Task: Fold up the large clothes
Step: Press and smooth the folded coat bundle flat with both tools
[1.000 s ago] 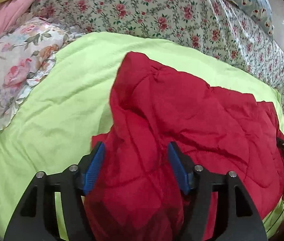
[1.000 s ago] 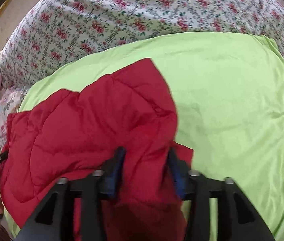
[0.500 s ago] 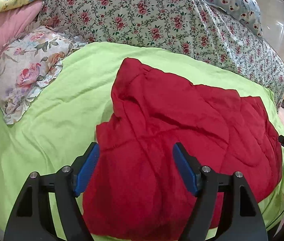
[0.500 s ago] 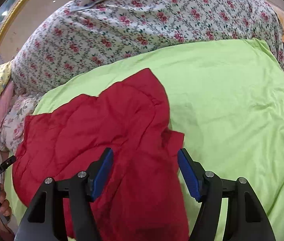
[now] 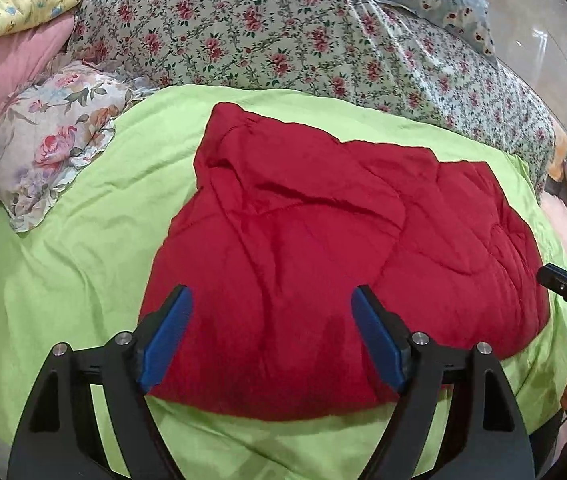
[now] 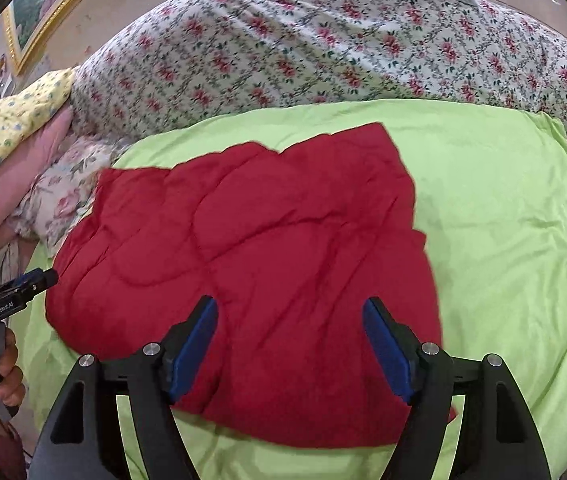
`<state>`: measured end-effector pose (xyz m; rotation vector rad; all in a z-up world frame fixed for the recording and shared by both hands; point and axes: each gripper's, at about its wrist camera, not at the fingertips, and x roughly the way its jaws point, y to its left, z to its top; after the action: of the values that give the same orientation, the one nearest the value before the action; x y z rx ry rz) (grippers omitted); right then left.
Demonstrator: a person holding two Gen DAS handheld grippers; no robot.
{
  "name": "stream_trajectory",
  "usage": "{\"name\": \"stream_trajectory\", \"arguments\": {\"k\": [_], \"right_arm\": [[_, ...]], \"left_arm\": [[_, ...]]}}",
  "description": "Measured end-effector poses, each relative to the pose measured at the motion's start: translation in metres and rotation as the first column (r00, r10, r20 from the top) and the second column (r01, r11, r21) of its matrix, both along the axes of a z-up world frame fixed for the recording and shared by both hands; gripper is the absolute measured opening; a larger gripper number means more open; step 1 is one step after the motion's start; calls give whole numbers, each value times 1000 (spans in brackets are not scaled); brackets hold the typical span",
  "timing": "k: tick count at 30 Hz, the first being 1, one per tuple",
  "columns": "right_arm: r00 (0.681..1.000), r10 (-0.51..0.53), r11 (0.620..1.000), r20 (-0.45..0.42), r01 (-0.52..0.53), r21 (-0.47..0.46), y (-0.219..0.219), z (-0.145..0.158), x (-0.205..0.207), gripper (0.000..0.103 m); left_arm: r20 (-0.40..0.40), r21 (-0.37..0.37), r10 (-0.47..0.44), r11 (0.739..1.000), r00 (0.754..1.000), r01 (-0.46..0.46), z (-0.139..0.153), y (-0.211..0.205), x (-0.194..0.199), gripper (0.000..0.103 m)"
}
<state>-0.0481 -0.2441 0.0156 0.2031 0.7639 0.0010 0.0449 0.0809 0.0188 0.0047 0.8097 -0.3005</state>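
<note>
Left gripper (image 5: 271, 332) spread wide, holding nothing, right gripper (image 6: 289, 344) likewise, both seemingly above red quilted garment (image 5: 323, 232)

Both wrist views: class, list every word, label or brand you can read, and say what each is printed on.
"GenRobot.AI": white print on the body of the left tool, seen at the left edge of the right wrist view.
"DAS": partial white letters on the right tool, cut off by the left wrist view's edge.
No readable text on the red quilted garment or the bedding.

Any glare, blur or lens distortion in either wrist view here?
Left wrist view: strong fisheye bowing, dark vignetted corners, glare on the floor, red quilted jacket sharp. Right wrist view: same distortion; the jacket's right edge looks slightly smeared, and the picture frame catches highlights.
</note>
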Motion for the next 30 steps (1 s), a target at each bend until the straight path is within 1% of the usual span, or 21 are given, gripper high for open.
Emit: {"name": "stream_trajectory", "arguments": {"k": [3, 10, 15, 18, 21, 24, 26, 28, 30], "right_arm": [[1000, 10, 1000, -4, -10, -8, 8, -2, -5, 80], [998, 57, 997, -25, -58, -59, 32, -12, -6, 80], [995, 53, 992, -81, -62, -111, 41, -30, 7, 80], [995, 42, 991, -87, -52, -120, 40, -36, 12, 82], [996, 26, 992, -88, -37, -120, 35, -41, 17, 84], [996, 12, 993, -88, -22, -116, 30, -45, 21, 84], [996, 7, 993, -87, -17, -116, 28, -45, 22, 84], [997, 1, 993, -83, -11, -114, 27, -46, 21, 84], [997, -6, 994, -79, -3, -105, 25, -47, 20, 84]], "left_arm": [[-5, -9, -20, 1000, 1000, 20, 1, -4, -8, 82], [-7, -1, -81, 997, 997, 81, 4, -28, -23, 83], [-15, 43, -111, 993, 994, 112, 0, -49, -27, 83], [-31, 69, -112, 991, 993, 114, -6, -58, -26, 83], [-58, 111, -110, 987, 992, 116, -17, -66, -20, 83], [-63, 148, -98, 983, 993, 106, -27, -70, -13, 90], [-62, 162, -91, 982, 994, 100, -31, -71, -8, 98], [-67, 160, -80, 983, 994, 90, -34, -70, -1, 102], [-81, 142, -66, 987, 995, 77, -38, -67, 8, 103]]}}
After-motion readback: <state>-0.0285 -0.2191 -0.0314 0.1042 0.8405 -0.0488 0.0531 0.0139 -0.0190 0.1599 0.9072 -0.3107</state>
